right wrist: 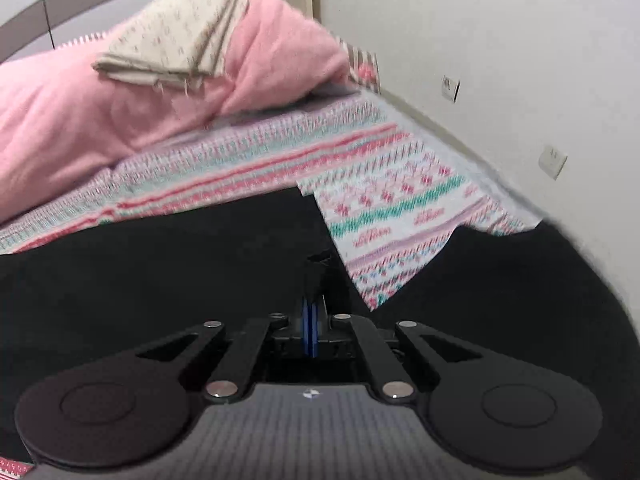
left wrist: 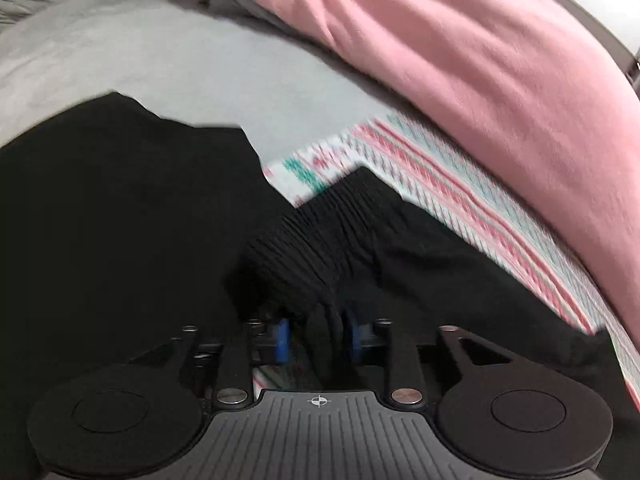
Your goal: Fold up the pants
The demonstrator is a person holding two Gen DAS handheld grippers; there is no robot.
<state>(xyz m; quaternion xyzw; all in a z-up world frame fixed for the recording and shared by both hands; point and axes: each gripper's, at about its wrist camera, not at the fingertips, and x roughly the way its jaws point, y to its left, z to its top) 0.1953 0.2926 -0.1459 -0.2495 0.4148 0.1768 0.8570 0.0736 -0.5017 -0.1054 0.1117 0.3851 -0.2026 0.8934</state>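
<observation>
Clearly both grippers sit right on the pants (left wrist: 120,208) — black cloth lying on a patterned blanket (left wrist: 460,200) on the bed.

Left gripper (left wrist: 316,336): blue pads a little apart, a bunch of the ribbed waistband (left wrist: 328,224) pinched between them. Waistband runs up and away from the jaws, toward the pink duvet (left wrist: 460,48).

Right gripper (right wrist: 310,332): pads pressed together, seemingly on a thin edge of black cloth — likely a hem or side seam, too dark to tell.

Long axis: hard to read; cloth spreads left and right of both jaws, so probably crosswise to the fingers. Neither hand is nearer; both already grip. Next fold likely turns on carrying the waistband end over the rest.
</observation>
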